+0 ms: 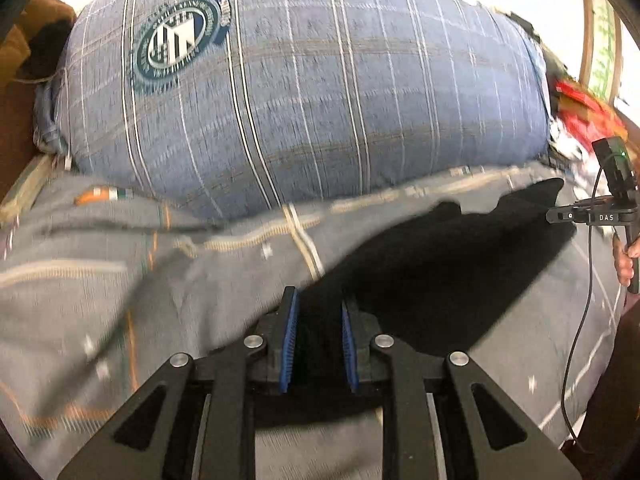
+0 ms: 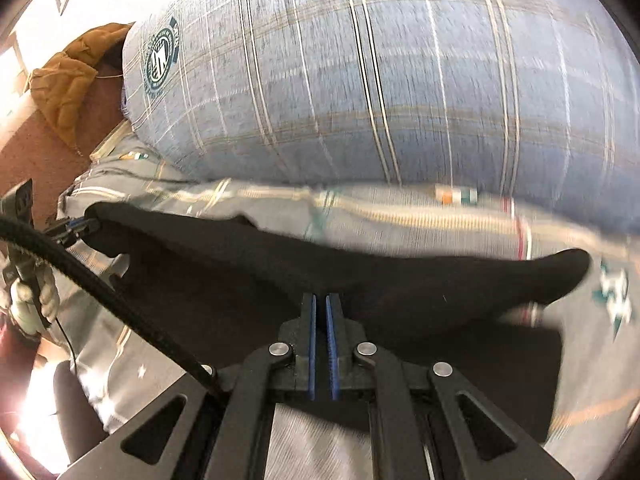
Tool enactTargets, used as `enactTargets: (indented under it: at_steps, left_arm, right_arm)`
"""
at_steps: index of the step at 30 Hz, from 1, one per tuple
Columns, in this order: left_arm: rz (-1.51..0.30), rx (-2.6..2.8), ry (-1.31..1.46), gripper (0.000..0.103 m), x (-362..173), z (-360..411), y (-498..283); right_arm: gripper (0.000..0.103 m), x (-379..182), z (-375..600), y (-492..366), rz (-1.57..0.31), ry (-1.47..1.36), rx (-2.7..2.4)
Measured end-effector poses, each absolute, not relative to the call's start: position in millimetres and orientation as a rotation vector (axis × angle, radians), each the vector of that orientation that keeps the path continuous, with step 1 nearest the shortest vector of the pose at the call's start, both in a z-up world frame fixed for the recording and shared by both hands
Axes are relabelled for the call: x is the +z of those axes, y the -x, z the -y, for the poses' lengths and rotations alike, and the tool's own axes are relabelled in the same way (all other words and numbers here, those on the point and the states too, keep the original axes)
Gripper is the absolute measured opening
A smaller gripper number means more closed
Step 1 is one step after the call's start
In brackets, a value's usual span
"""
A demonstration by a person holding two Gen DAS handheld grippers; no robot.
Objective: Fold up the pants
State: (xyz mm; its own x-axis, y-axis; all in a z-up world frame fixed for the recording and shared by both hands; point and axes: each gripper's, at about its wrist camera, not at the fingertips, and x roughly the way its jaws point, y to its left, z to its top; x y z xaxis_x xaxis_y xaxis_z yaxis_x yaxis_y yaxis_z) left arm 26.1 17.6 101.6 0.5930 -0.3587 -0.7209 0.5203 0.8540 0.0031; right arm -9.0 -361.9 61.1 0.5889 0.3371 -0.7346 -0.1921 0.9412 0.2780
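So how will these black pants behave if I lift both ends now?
Likely floppy: the pants drape and wrinkle between both grippers, so the middle should sag. Probably light, since thin cloth bunches in the left gripper. The bedsheet may drag them.

Both wrist cameras are looking forward, low and close over the grey bedsheet (image 1: 100, 288). They are sharing the black pants (image 1: 460, 264) and the blue plaid pillow (image 2: 380, 72) behind.

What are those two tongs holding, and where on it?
Both hold the black pants by an edge: the right tongs pinch it shut, the left tongs have cloth between their pads.
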Motion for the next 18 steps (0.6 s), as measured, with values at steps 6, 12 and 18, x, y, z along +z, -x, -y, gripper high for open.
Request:
enactTargets:
  at_steps: [6, 12, 18]
  left_arm:
    - [-0.877, -0.462, -0.236, 0.022, 61, -35, 5]
    - [-0.922, -0.425, -0.168, 0.029, 65, -69, 33]
    - [-0.88, -0.375, 0.152, 0.043, 97, -117, 26]
  right_arm:
    - [0.004, 11, 369, 50, -0.941, -0.306, 0.27]
    - [0.056, 25, 375, 79, -0.898, -0.338, 0.178]
    - [0.056, 74, 332, 78, -0.792, -0.263, 0.232]
